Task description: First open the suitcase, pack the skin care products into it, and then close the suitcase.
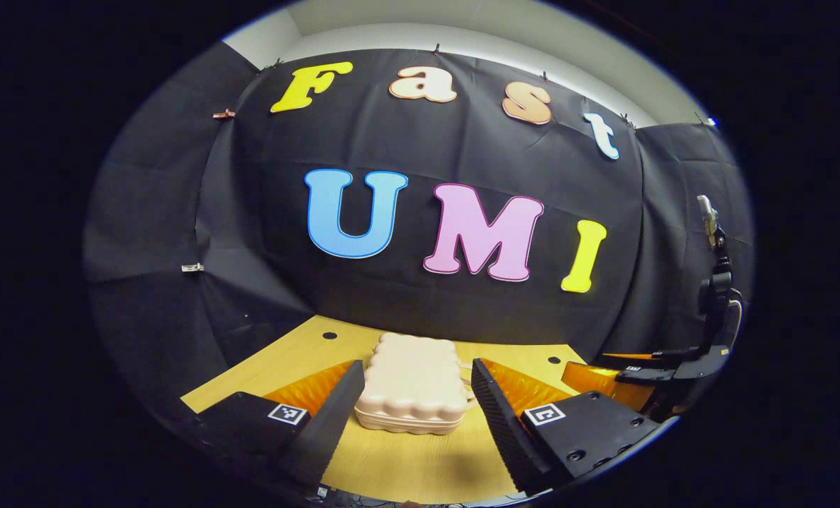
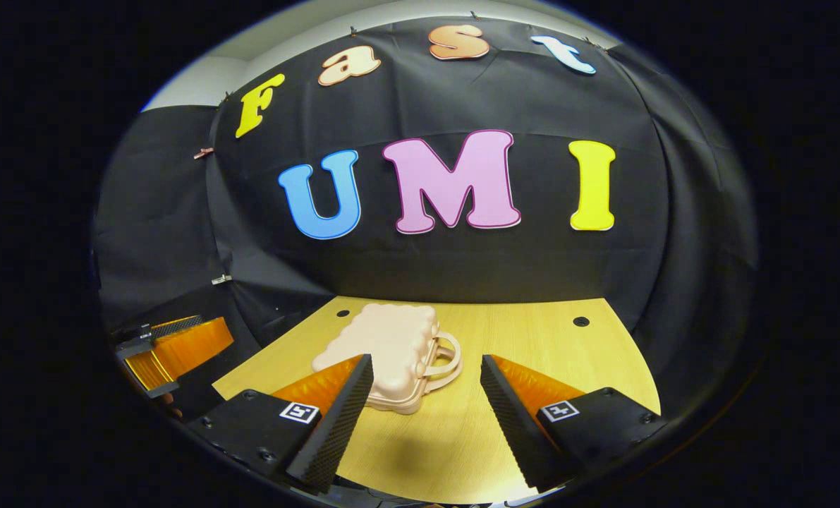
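A small pale pink suitcase point(image 1: 409, 381) with a scalloped edge lies flat and shut on the wooden table point(image 1: 420, 458), toward the back. Its handle point(image 2: 444, 363) points to the right in the right gripper view. My left gripper point(image 1: 414, 413) hovers open just in front of the suitcase, its fingers level with the case's two sides without touching. My right gripper point(image 2: 427, 409) is open too, a little nearer the table's front, with the suitcase point(image 2: 384, 353) ahead and slightly left. The other gripper point(image 1: 645, 374) appears at the right edge of the left gripper view, and at the left edge point(image 2: 169, 346) of the right one.
Black cloth walls close the booth behind and on both sides of the table. Small dark holes point(image 2: 580, 322) dot the tabletop near the back. Bare wood point(image 2: 561, 353) lies right of the suitcase.
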`<state>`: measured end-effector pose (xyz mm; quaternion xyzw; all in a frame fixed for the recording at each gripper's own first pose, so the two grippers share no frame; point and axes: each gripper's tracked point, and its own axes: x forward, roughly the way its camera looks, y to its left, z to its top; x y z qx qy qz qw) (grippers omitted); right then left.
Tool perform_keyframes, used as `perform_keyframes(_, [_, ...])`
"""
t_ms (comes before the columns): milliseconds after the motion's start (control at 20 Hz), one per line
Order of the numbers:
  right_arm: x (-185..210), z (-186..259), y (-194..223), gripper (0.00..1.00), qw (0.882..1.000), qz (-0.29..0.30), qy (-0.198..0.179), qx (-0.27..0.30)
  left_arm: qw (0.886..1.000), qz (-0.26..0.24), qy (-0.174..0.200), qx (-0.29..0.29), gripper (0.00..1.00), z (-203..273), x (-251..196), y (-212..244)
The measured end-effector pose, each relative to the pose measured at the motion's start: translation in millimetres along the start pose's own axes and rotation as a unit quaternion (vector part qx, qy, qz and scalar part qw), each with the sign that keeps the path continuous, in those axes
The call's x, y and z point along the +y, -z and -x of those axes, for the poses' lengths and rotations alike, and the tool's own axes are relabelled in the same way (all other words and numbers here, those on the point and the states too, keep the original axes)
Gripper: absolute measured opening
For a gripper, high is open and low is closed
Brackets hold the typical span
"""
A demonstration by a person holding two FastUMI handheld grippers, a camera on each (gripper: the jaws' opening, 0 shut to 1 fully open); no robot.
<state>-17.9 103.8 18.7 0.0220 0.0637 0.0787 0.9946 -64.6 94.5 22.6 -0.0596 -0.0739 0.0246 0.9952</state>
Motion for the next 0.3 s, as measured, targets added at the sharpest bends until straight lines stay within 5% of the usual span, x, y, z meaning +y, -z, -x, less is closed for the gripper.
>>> perform_keyframes(300, [10.7, 2.2, 1.2, 0.97, 1.0, -0.002, -0.006, 0.003, 1.0, -0.013, 0.002, 0.006, 0.96, 1.7, 0.4, -0.6])
